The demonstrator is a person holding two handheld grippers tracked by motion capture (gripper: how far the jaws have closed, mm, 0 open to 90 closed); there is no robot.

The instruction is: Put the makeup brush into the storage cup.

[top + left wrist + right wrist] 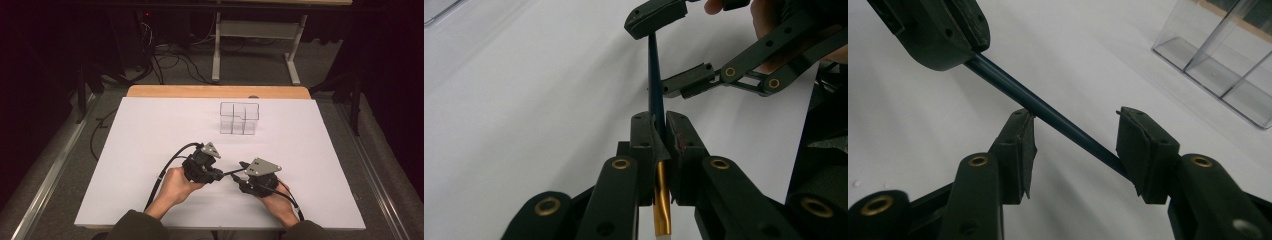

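A thin dark blue pencil [655,75] with a gold band near its back end is clamped in my left gripper [658,122], which is shut on the shaft. In the high view both grippers meet tip to tip near the front middle of the white table [150,145]: the left gripper [220,175] points right and the right gripper [239,175] points left. The pencil [1048,112] runs slantwise between the right gripper's [1075,135] jaws. They stand apart around it, with a visible gap at the pads. The left gripper [965,47] holds the pencil's other end at upper left.
A clear plastic organizer [239,118] with several compartments stands upright at the back middle of the table; it also appears as a clear box [1218,55] at upper right. A wooden edge [215,91] borders the far side. Cables trail from both grippers toward the person.
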